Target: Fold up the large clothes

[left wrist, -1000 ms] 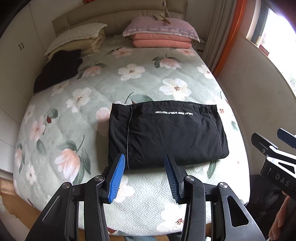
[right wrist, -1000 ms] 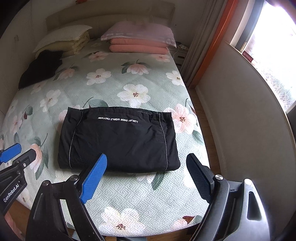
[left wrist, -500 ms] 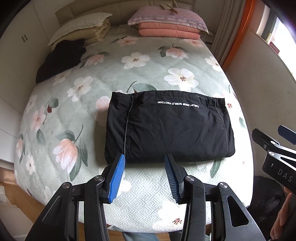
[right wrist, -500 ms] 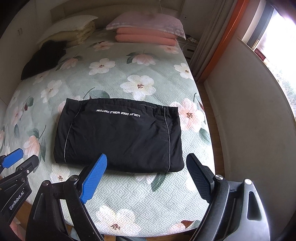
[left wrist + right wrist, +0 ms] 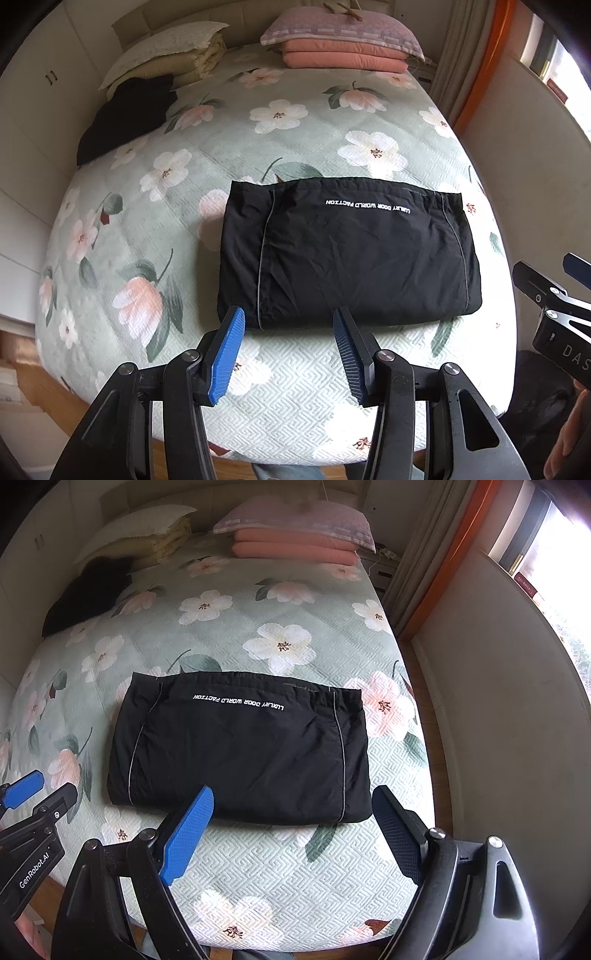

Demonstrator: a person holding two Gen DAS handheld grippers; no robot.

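Note:
A black garment (image 5: 351, 254) (image 5: 243, 749) with white lettering lies folded into a rectangle on the floral bedspread (image 5: 207, 147) (image 5: 258, 867). My left gripper (image 5: 289, 322) hovers above the garment's near edge toward its left corner, jaws opening, nothing between the blue pads. My right gripper (image 5: 293, 797) hangs over the near edge toward the right corner, jaws wide open and empty. Each gripper shows at the side of the other's view: the right gripper (image 5: 554, 295), the left gripper (image 5: 26, 794).
At the head of the bed lie a pink pillow on folded pink blankets (image 5: 343, 48), a cream pillow and quilt (image 5: 173, 55) and another black garment (image 5: 125, 114). A wall and window (image 5: 517, 627) run along the right; a person's fingers (image 5: 569, 435) show low right.
Both grippers sank toward the bed, so the folded garment looks larger and nearer. The left jaws stand slightly wider than before. The garment itself has not moved.

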